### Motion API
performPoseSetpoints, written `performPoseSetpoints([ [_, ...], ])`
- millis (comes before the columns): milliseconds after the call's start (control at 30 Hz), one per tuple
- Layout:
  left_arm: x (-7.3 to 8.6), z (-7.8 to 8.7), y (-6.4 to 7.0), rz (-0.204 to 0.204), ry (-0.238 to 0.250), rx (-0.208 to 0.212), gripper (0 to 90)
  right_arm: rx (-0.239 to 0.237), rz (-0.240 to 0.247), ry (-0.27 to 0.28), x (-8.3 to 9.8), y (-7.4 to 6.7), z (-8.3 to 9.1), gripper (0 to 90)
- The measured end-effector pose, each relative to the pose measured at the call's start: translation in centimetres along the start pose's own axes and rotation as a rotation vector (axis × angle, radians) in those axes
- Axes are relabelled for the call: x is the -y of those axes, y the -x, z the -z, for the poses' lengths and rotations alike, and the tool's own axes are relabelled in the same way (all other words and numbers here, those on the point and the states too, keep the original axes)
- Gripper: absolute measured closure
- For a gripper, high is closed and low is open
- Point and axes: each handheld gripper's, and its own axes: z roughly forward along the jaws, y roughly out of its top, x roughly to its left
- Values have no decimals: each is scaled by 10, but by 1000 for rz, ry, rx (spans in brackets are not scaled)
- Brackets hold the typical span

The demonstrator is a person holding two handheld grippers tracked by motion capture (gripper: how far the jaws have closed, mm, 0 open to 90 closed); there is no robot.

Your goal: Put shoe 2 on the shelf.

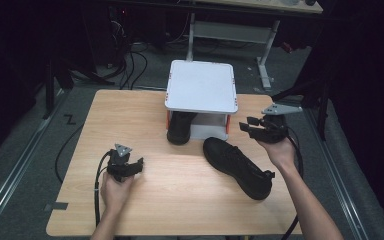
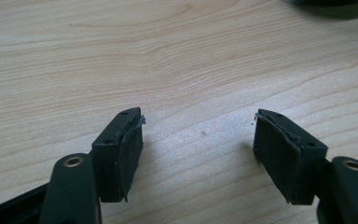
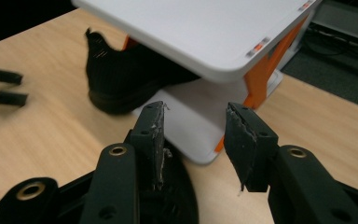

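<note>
Hovering empty with jaws apart, the right gripper [image 1: 250,126] faced the white two-tier shoe rack [image 1: 201,85]; the left gripper [image 1: 136,164] gaped over the wooden tabletop [image 1: 130,115], a black shoe [image 1: 237,166] lying between them.

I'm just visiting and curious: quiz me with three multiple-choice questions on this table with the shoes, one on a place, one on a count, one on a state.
1. Where is one black shoe tucked?
A under the white shelf
B on top of it
C on the floor

2. How many shoes are there?
A one
B two
C four

3. How does the left gripper stand?
A clamped on a shoe
B open, nothing between its jaws
C holding a cable

Answers: 1 A, its heel pokes out beneath the shelf. 2 B, a second shoe lies on the table. 3 B, bare wood shows between the pads.
</note>
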Motion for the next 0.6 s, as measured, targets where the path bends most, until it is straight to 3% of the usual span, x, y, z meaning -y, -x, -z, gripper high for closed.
performPoseSetpoints([
  [133, 0, 0, 0, 0, 0, 0, 331, -18, 11, -11, 16, -8, 19, 585],
  [233, 0, 0, 0, 0, -1, 0, 331, 3, 26, -28, 33, -16, 34, 584],
  [500, 0, 0, 0, 0, 0, 0, 331, 9, 10, -36, 56, -22, 50, 589],
  [600, 0, 0, 0, 0, 0, 0, 331, -20, 17, -53, 67, -30, 56, 603],
])
